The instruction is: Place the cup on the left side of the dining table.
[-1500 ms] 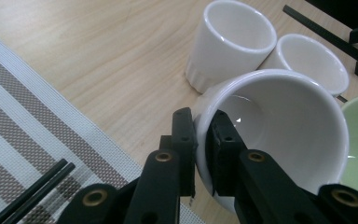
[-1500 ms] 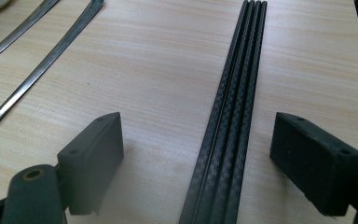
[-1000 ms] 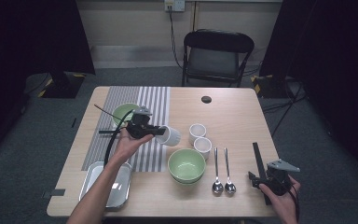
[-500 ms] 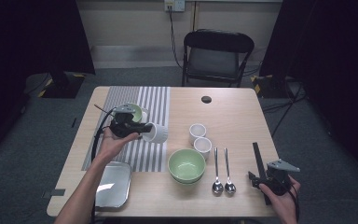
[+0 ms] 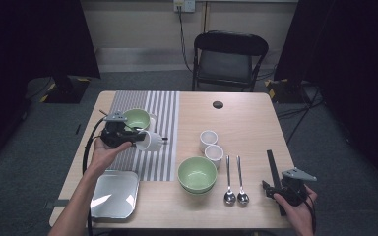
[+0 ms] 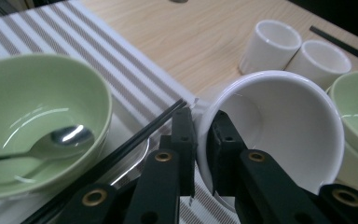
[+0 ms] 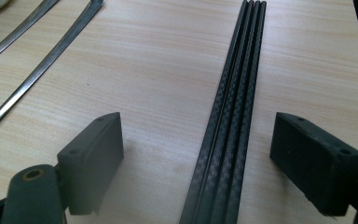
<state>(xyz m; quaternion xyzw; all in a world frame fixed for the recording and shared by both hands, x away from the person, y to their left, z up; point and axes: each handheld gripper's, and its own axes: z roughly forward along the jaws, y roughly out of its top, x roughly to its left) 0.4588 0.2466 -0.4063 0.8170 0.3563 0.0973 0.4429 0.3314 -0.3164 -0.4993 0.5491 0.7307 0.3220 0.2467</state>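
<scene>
**A:** High view first: the left gripper [image 5: 137,137] is carrying a white bowl [image 5: 150,140] tipped on its side over the striped mat [image 5: 165,113], right next to the small green bowl [image 5: 138,118]. The right gripper [image 5: 270,189] is sitting near the table's [image 5: 246,118] front right corner, jaws spread wide around the black chopsticks [image 5: 271,164], not pinching them.

**B:** And the left gripper view?

**A:** There the jaws are clamping just the white bowl's [image 6: 279,126] rim, one pad inside, one outside. That's my worry: a thin rim pinch on a tilted bowl, so it's probably going to swing or slip if the hand is jerking. The small green bowl [image 6: 37,116] with a spoon [image 6: 51,142] in it is sitting close by, and a black stick [image 6: 144,133], maybe a chopstick, hard to say, is lying beside the jaw. Easy to clip either.

**B:** Right gripper view?

**A:** Chopsticks [image 7: 233,116] lying between the open pads, two spoon handles [image 7: 37,37] off to the side. Also around: two white cups [image 5: 211,146], the big green bowl [image 5: 197,173], a metal tray [image 5: 114,194].
</scene>
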